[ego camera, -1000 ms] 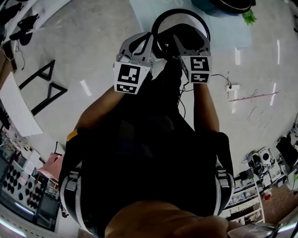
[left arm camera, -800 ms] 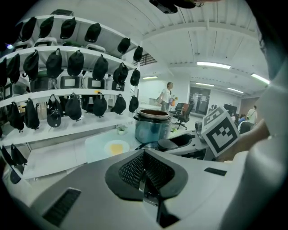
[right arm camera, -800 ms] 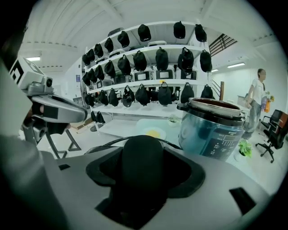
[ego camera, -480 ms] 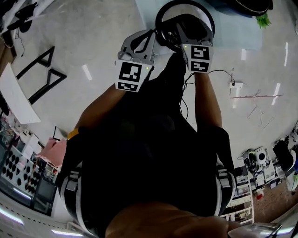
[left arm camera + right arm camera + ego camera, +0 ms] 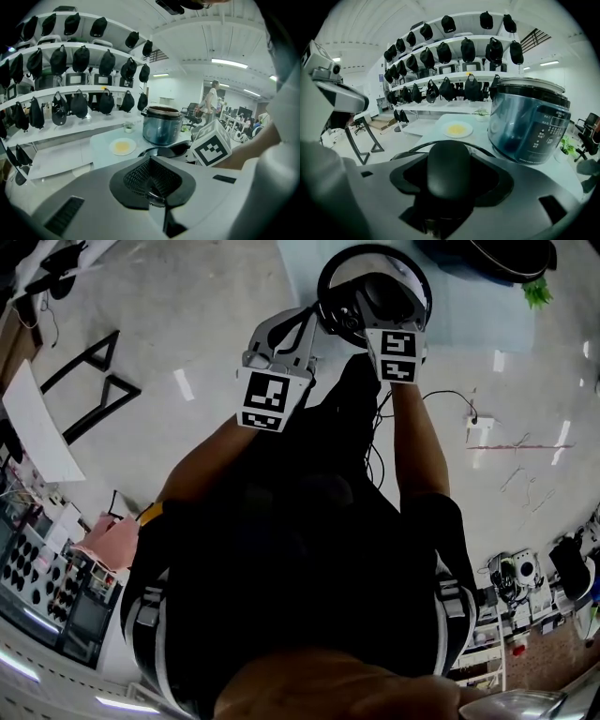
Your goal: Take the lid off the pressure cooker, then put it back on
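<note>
Seen from the head view, looking steeply down:
- Left gripper [image 5: 281, 338]: carries a cube with a black-and-white square marker. It hangs just beside the lid and apart from it.
- Right gripper [image 5: 389, 320]: carries a similar marked cube and reaches onto the lid [image 5: 410, 273].
- Lid: round, dark-rimmed, over the pale blue table [image 5: 300, 268].
- Pressure cooker [image 5: 487, 251]: dark, cut off by the top edge, near the lid on its right.
- No writing can be read in this view.

Left gripper view:
- Left gripper [image 5: 151, 182]: the meshed pads [image 5: 136, 176] meet, so the jaws are together with nothing between them.
- Pressure cooker [image 5: 161, 125]: stands open-topped on the table.
- Lid [image 5: 159, 151]: lies low in front of the cooker, next to the right gripper's marker cube [image 5: 211, 146].
- Plate [image 5: 123, 146]: white with a yellow patch, to the cooker's left.
- Shelves [image 5: 70, 91]: hung with black caps.

Right gripper view:
- Right gripper [image 5: 449, 185]: jaws clamped on the lid's black handle [image 5: 449, 161]. The lid's rim [image 5: 417, 147] curves out behind them.
- Whether the lid rests on the table or is raised cannot be told.
- Pressure cooker [image 5: 527, 124]: dark blue, lidless, just right of the lid. The white print on its panel is too small to read.
- Plate [image 5: 458, 129] and a small green plant [image 5: 480, 112]: stand farther back on the table.
</note>
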Motion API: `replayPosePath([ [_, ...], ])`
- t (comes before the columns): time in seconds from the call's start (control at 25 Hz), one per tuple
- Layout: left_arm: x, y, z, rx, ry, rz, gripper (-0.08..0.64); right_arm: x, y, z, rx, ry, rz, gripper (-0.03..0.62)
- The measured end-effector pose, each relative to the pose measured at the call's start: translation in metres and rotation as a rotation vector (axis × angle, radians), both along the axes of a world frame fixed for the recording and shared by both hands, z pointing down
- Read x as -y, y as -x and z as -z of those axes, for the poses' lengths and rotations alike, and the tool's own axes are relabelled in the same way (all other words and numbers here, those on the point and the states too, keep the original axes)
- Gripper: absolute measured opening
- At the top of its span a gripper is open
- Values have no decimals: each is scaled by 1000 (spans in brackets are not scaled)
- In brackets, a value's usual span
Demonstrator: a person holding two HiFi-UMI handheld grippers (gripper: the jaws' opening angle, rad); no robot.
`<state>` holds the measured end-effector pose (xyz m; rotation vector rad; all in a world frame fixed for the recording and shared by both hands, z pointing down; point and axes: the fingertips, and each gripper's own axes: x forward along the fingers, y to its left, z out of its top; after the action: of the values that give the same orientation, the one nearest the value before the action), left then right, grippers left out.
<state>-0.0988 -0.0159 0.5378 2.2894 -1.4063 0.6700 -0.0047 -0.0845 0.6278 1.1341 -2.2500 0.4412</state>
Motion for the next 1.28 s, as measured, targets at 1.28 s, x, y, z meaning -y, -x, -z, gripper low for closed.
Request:
replayPosePath([
  [1.28,0,3,70,-43,-129,-52,8,-7,-10,65,0,-75,-95,296],
])
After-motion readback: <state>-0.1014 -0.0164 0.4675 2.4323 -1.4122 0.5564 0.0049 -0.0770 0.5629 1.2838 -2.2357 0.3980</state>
